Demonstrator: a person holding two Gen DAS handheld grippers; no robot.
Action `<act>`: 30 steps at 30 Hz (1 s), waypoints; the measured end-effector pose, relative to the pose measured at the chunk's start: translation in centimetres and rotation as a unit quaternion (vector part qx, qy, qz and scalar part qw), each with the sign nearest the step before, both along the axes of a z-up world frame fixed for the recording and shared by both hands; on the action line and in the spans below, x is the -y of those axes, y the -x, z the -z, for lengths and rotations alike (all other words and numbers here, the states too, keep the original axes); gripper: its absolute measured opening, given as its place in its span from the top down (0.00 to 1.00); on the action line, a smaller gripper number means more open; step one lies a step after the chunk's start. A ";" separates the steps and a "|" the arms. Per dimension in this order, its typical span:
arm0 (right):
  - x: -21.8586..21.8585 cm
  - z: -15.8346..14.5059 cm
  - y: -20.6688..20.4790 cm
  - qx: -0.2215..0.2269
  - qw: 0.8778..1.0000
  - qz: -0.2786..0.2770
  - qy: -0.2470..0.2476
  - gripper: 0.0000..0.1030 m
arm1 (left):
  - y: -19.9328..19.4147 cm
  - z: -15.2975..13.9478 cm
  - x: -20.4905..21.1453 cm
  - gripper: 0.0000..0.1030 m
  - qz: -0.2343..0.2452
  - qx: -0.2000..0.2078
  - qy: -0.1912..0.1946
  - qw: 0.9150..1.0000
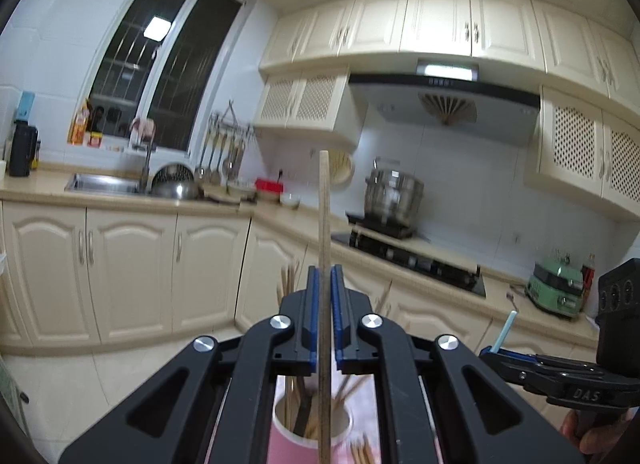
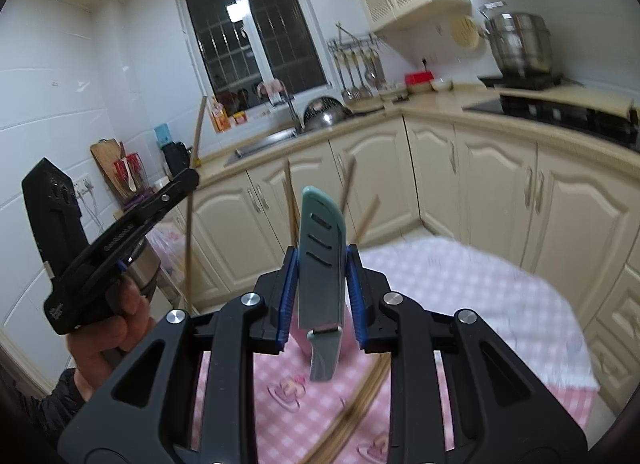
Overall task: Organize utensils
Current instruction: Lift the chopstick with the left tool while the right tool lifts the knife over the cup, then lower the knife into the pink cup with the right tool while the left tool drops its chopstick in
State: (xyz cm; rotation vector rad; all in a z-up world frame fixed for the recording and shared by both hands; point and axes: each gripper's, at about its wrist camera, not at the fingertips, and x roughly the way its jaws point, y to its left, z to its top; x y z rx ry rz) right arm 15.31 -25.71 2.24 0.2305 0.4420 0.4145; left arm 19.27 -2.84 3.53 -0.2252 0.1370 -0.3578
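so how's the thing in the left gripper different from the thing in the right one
The left gripper is shut on a single chopstick: thin, bare wood, plain. The right gripper is shut on a sheathed knife: broad, flat, teal-grey, with slots in its cover. The chopstick hangs over a pink cup of other chopsticks; the sheathed knife hangs over the pink checked tablecloth. Both are pinched between blue pads and stand roughly upright.
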 end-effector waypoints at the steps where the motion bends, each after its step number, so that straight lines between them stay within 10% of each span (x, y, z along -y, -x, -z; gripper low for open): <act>1: -0.2 -0.6 -0.2 0.007 1.000 -0.002 0.001 0.77 | -0.3 -0.4 0.0 0.95 -0.002 0.005 0.003 1.000; 13: -2.8 -5.7 -4.6 0.051 0.998 -0.022 0.012 0.77 | -5.3 -2.2 1.5 0.95 -0.001 0.033 0.023 0.999; 30: -4.5 -0.2 -9.6 -0.032 0.999 -0.039 0.014 0.75 | -9.1 4.4 2.6 0.94 -0.015 -0.001 0.008 1.000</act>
